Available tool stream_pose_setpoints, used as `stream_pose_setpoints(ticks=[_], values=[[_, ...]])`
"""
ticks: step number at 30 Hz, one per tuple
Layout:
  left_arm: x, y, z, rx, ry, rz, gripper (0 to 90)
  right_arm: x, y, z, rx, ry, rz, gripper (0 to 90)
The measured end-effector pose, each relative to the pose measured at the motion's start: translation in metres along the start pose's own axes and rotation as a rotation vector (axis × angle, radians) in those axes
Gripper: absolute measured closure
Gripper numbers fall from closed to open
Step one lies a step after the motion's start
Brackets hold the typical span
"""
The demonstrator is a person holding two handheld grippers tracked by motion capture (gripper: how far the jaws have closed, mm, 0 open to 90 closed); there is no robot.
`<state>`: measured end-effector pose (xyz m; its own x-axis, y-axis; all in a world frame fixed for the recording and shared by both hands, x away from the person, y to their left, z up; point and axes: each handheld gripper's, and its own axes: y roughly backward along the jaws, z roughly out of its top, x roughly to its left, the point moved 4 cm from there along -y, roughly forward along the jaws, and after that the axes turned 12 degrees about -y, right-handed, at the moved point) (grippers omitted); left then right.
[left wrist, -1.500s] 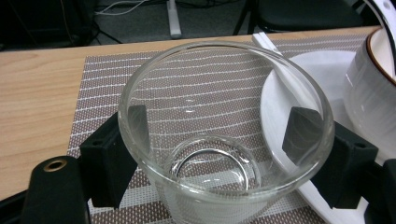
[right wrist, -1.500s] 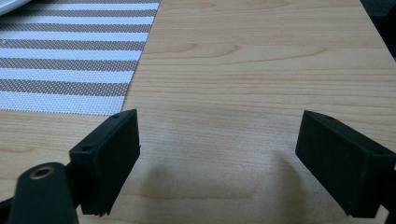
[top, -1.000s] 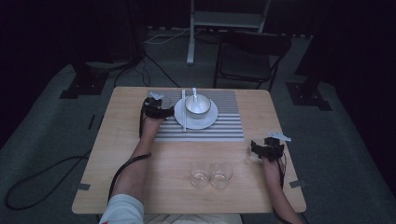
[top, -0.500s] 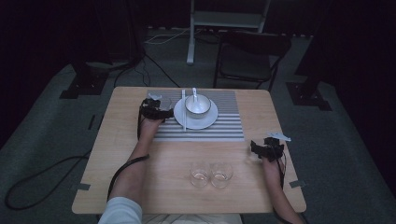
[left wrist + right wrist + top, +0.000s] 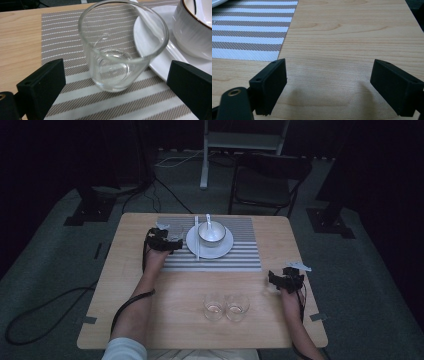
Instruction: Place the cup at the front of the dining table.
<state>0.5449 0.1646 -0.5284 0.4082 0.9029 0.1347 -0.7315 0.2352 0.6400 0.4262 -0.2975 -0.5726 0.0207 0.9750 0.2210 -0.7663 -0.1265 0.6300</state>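
We find the left gripper (image 5: 112, 82) spread wide around an upright glass (image 5: 120, 50) without contact, the right gripper (image 5: 327, 87) wide open over bare table (image 5: 352, 37).

Right gripper (image 5: 328, 87) low over the pale wooden surface (image 5: 352, 37), jaws spread wide apart, one black block at 7 o'clock and the other at 4 o'clock, with bare wood and two soft shadows between them and nothing held. Striped placemat (image 5: 249, 30) at 10 to 11 o'clock, brown and white bands running across, its right edge ending just above the left jaw. Sliver of something white at the very top-left corner, too little to identify, and a brass-ringed hole on the gripper body at 8 o'clock.
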Motion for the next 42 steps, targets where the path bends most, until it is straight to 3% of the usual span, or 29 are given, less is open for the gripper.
stream_pose_setpoints(ticks=[15, 20, 30, 36, 42], values=[[0.001, 0.021, -0.014, -0.007, -0.027, -0.053, 2.7, 0.0, 0.0, 0.0, 0.0, 0.001, -0.006, 13.1], [-0.002, 0.028, -0.016, -0.01, -0.057, -0.064, 2.7, 0.0, 0.0, 0.0, 0.0, 0.003, -0.007, 13.1], [-0.005, 0.045, -0.019, -0.045, -0.063, -0.085, 2.7, 0.0, 0.0, 0.0, -0.002, 0.001, -0.003, 13.1], [-0.007, 0.052, -0.026, -0.043, -0.084, -0.095, 2.6, 0.0, 0.0, 0.0, -0.001, 0.0, -0.004, 13.1], [-0.005, 0.06, -0.034, -0.047, -0.078, -0.099, 2.7, 0.0, 0.0, 0.0, -0.002, 0.001, -0.003, 13.1]])
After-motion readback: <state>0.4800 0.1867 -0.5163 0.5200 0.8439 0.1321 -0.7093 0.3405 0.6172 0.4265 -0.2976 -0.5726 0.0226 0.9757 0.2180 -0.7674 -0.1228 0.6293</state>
